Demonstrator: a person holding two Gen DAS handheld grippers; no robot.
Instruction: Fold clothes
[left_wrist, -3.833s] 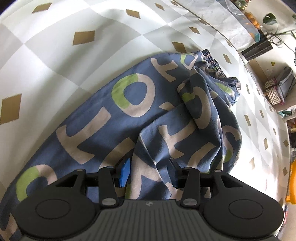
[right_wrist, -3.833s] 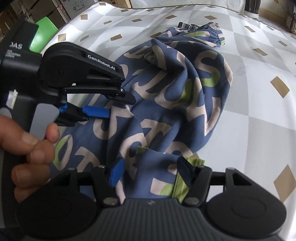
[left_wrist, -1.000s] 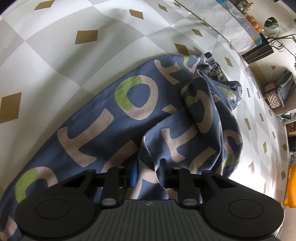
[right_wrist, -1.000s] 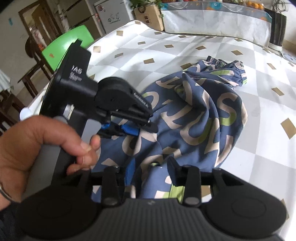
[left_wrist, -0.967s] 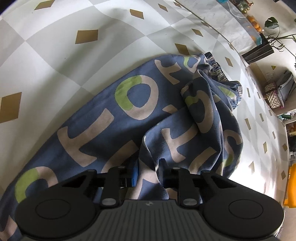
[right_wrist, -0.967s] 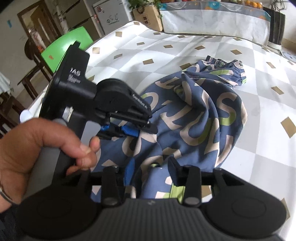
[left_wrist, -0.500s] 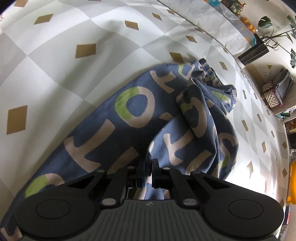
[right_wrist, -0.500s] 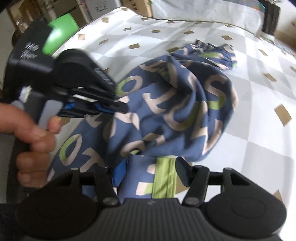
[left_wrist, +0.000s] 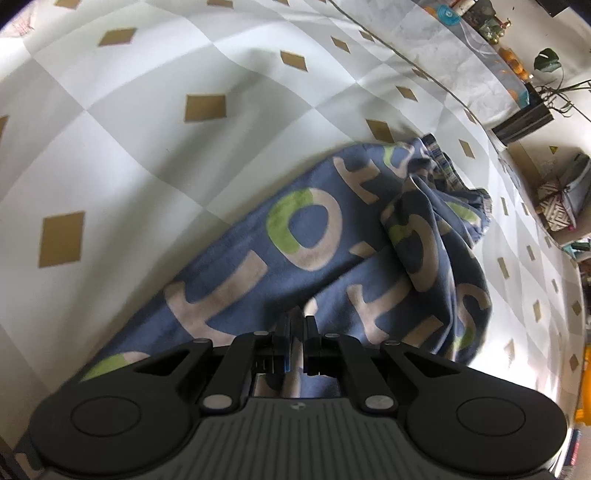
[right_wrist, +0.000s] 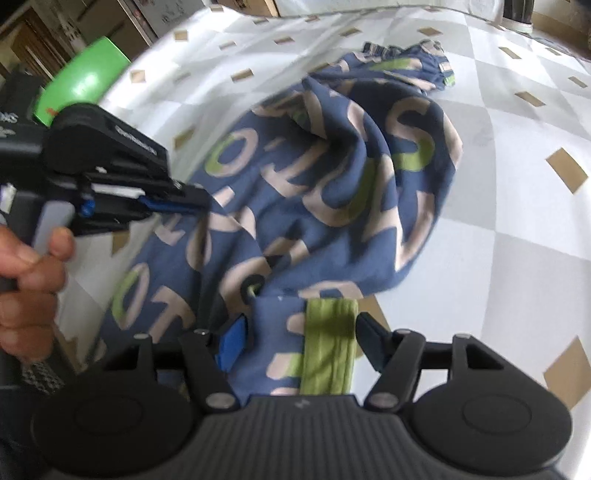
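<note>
1. Lying crumpled on the checked cloth (left_wrist: 155, 155), the blue lettered garment (left_wrist: 332, 236) has bare cloth along its left edge.
2. Left gripper (left_wrist: 298, 325): jaws pinched tight on a garment fold.
3. Right gripper (right_wrist: 299, 332): jaws have just been widening, standing apart around the green-banded hem (right_wrist: 328, 343); whether the pads touch it is unclear.

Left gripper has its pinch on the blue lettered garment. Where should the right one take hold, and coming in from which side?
Best bet is the green ribbed cuff, lying flat between the right gripper's open fingers, whose jaws have just been opening. Come straight down from above and pinch the cuff with the blue cloth beside it. It is a firm, flat hem; the rest of the blue lettered garment is bunched. The left gripper is shut on a fold nearby.
</note>
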